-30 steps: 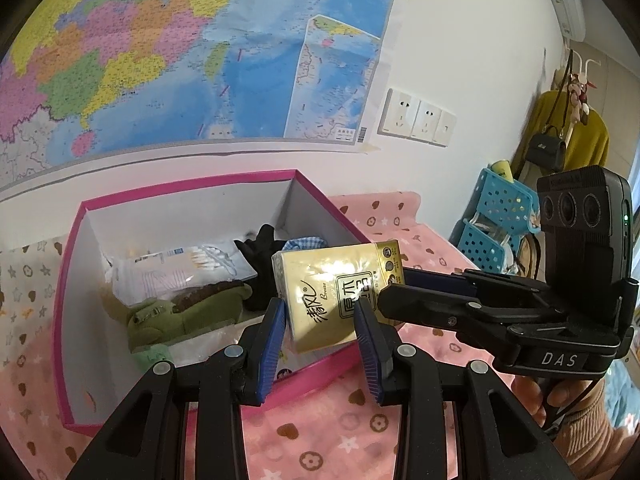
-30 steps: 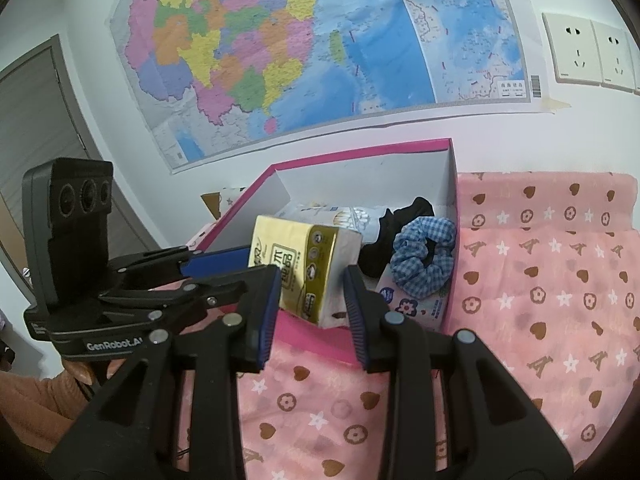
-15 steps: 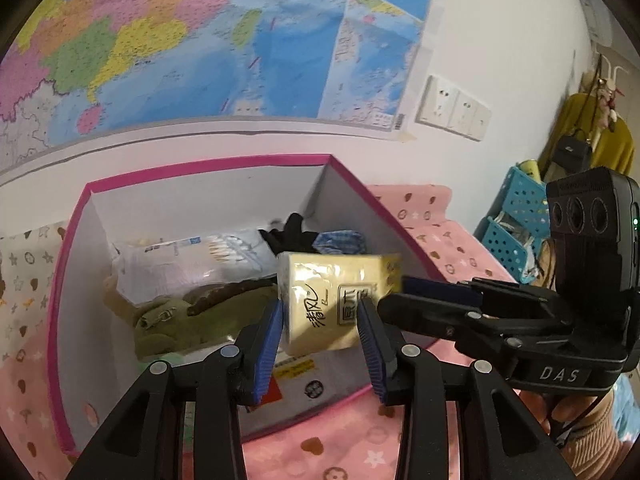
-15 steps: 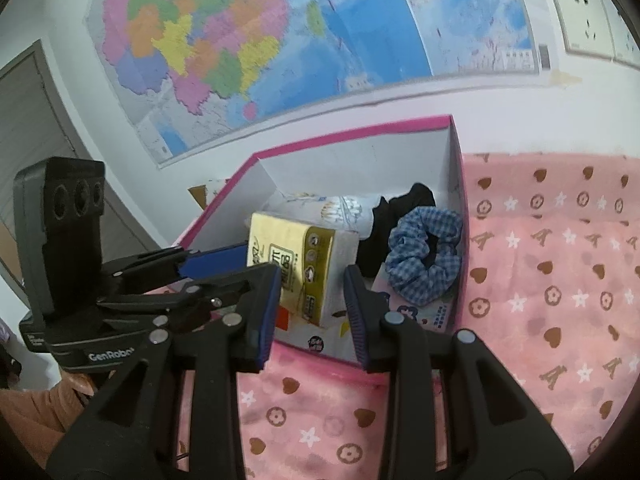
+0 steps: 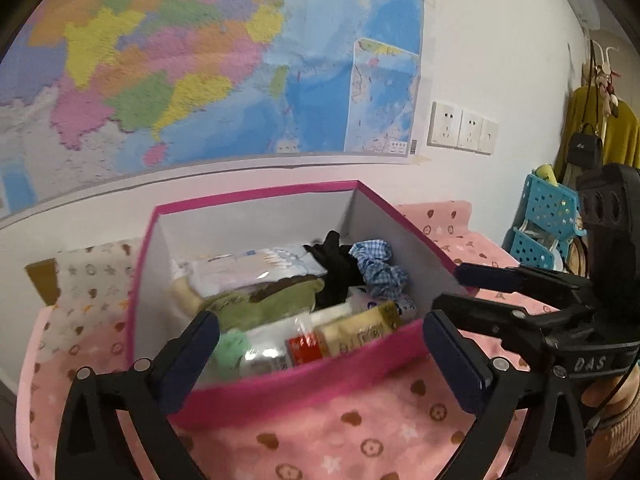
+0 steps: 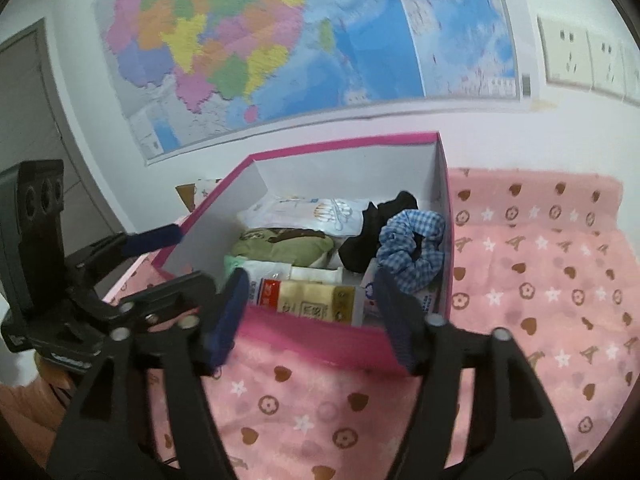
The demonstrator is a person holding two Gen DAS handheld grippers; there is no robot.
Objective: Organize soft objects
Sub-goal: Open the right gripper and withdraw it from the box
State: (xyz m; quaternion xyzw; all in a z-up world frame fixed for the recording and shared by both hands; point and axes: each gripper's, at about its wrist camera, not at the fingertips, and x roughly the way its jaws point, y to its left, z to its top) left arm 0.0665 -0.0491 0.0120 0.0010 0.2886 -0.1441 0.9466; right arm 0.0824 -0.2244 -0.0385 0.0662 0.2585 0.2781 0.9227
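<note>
We have just let go of the tissue pack [image 6: 320, 300]. It now lies flat in the pink box [image 5: 280, 392], right by the near wall, on top of other packets. Our left tongs [image 5: 320, 352] have just swung wide apart, and nothing is between them. Our right tongs [image 6: 310, 312] have been opening too; they stand apart, and they do not press on the pack. We think both were holding it from two sides so the soft pack would not bend or slip, and they opened so it could drop in.

The box sits on a pink cloth [image 6: 540, 280] by the wall, under a big map [image 5: 200, 60]. Inside we also see a green plush toy [image 6: 284, 246], a black cloth [image 6: 376, 224] and a blue check scrunchie [image 6: 416, 248].

The right view shows a grey door. The left view shows a blue basket [image 5: 548, 220] and a yellow coat instead.
</note>
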